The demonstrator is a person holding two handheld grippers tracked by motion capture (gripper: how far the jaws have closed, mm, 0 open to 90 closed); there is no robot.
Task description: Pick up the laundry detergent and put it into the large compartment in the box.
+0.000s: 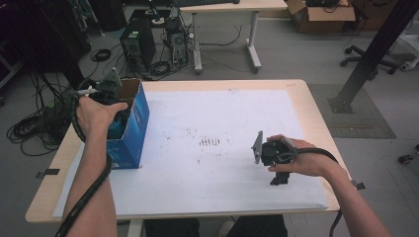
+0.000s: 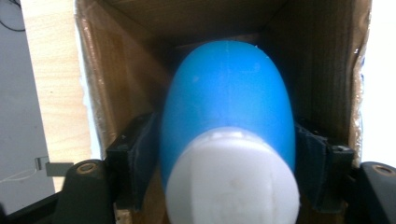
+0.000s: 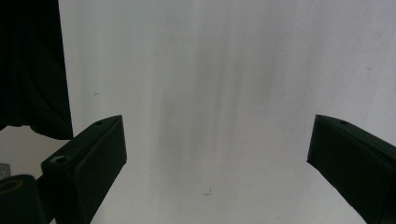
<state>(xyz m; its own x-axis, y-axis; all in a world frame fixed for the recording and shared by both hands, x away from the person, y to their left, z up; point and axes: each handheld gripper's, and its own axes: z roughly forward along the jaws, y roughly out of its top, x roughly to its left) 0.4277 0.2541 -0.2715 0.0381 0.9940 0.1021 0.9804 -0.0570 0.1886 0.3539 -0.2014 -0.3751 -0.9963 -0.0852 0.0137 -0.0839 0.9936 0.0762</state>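
Left tongs (image 2: 229, 154) reach down into the cardboard box (image 2: 116, 84), jaws narrow, flanking the blue bottle (image 2: 229, 98); contact unclear. Likely the release step. Next: lift straight out. Right tongs (image 3: 217, 149) wide, holding nothing, over white paper (image 3: 210, 70).

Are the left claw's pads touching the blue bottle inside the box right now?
Cannot tell. In the left gripper view the blue bottle sits between the left claw's pads inside the cardboard box, but its bulge hides the contact lines on both sides.
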